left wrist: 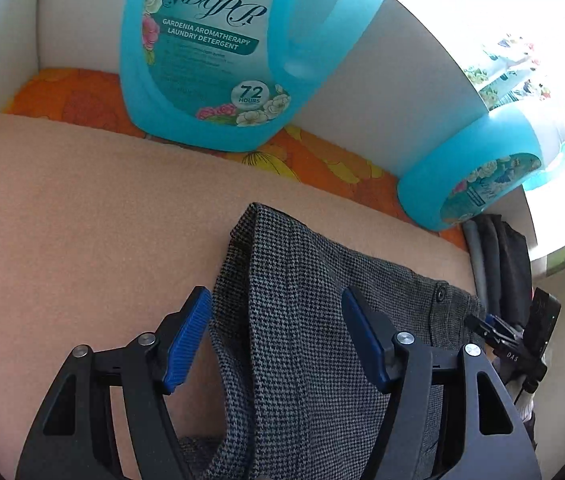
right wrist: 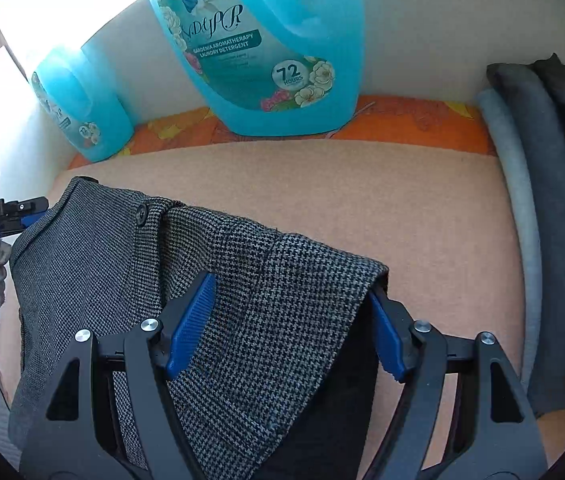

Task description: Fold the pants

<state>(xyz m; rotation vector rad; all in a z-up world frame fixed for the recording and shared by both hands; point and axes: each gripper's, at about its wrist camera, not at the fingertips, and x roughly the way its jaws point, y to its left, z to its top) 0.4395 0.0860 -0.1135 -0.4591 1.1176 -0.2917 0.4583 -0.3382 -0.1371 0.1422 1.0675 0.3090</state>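
Left wrist: left tool (left wrist: pixel 276 334) spread wide, houndstooth pants (left wrist: pixel 306 320) lying between its fingers on the peach mat (left wrist: pixel 82 220); detergent jug (left wrist: pixel 218 48) ahead.
Right wrist: right tool (right wrist: pixel 294 324) spread, pants (right wrist: pixel 222 280) draped over it.

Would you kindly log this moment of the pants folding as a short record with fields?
garment: grey houndstooth pants, waistband edge raised over the mat
surface: peach mat on an orange floral cloth
left claw: open, fingers either side of one end of the pants
right claw: open, pants draped between its fingers
background: two blue laundry detergent bottles, the nearer and the farther, against the white wall
side stack: folded dark garments at the mat's right edge
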